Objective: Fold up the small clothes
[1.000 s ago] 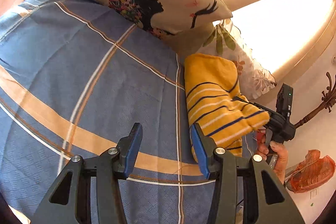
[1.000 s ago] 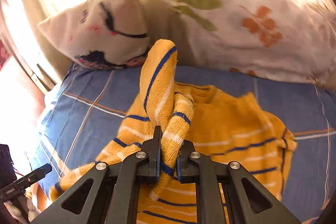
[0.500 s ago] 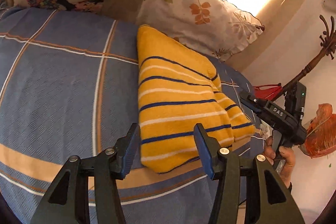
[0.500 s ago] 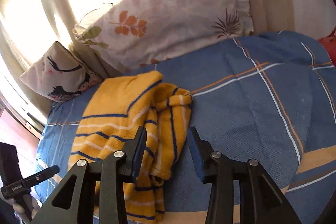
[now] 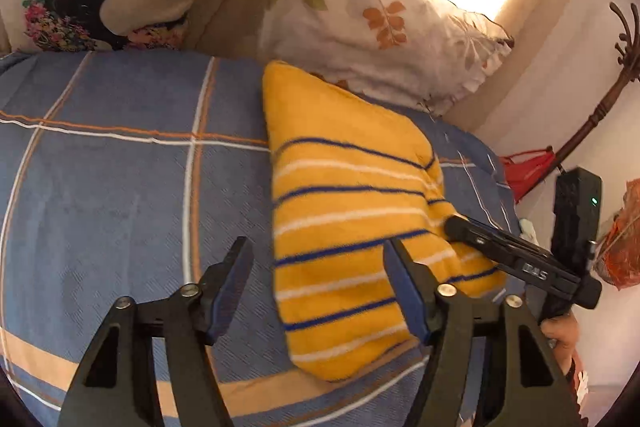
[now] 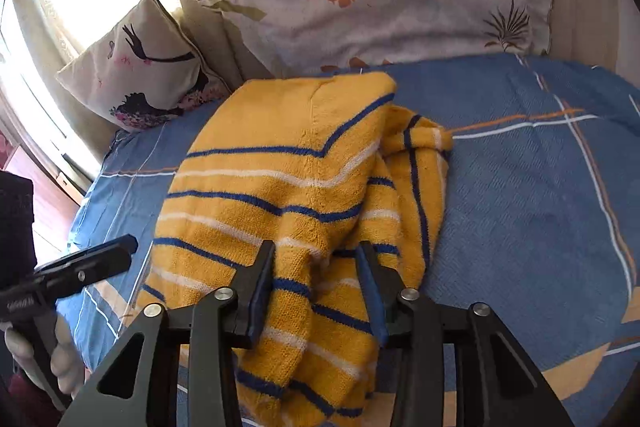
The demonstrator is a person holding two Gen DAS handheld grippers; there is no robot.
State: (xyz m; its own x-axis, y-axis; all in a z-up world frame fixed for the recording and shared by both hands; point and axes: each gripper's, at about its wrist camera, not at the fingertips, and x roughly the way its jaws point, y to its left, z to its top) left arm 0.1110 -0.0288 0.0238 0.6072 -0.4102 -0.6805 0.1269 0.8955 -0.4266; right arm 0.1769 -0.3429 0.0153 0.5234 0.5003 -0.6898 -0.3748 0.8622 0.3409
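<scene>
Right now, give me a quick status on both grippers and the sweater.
Left gripper opening, nothing gripped. Right gripper opening over sweater, not pinching. Sweater part-folded on bed, sleeve side bunched. Pillows behind, clear of it.

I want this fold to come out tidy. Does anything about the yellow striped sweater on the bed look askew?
Yes. The yellow striped sweater is folded unevenly: in the right wrist view a bunched, twisted part sticks out on its right side, its stripes running crosswise to the rest.
</scene>
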